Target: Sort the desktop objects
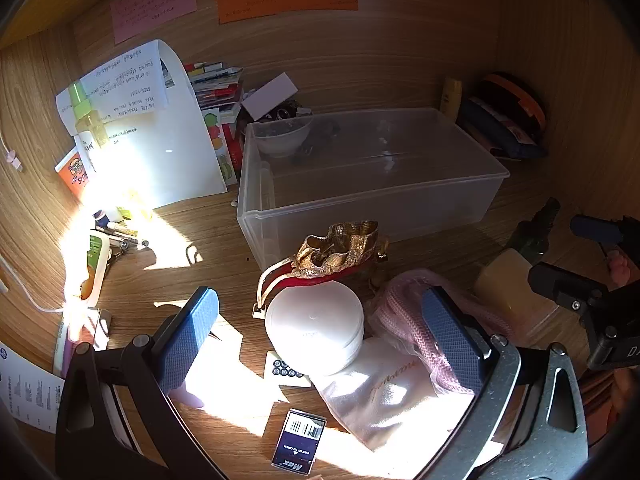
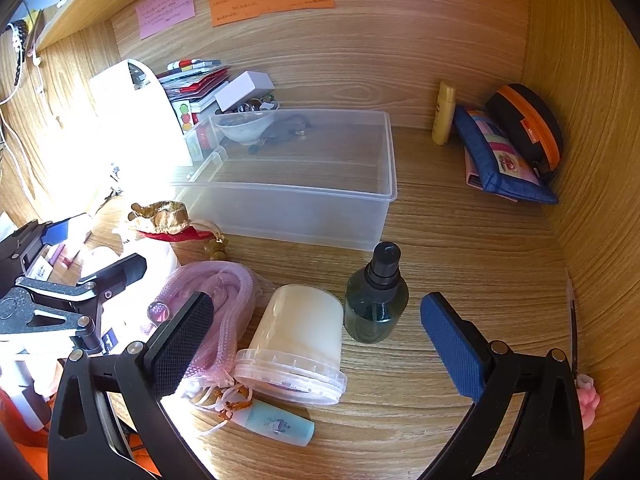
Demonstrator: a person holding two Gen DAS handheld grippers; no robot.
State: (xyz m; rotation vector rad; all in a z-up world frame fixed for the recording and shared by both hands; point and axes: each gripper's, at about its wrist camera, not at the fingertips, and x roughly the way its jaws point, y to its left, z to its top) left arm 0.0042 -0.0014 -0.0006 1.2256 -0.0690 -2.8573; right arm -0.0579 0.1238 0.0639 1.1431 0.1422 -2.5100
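Observation:
A clear plastic bin (image 1: 372, 176) (image 2: 304, 200) stands on the wooden desk, holding a white bowl (image 1: 282, 138) and a dark item at its far end. My left gripper (image 1: 320, 332) is open above a round white jar (image 1: 316, 328), with a gold and red pouch (image 1: 340, 252) just beyond. My right gripper (image 2: 316, 336) is open above a cream tub (image 2: 296, 340) lying on its side, with a dark green spray bottle (image 2: 376, 300) upright between the fingers' line. A pink mesh bag (image 2: 216, 300) lies left of the tub.
A small dark box (image 1: 300, 440), a white cloth pouch (image 1: 384, 396) and a pale blue tube (image 2: 280, 424) lie near the front. Books and a white stand (image 1: 180, 140) sit at the back left. A yellow bottle (image 2: 444, 116) and zip cases (image 2: 504, 156) fill the back right corner.

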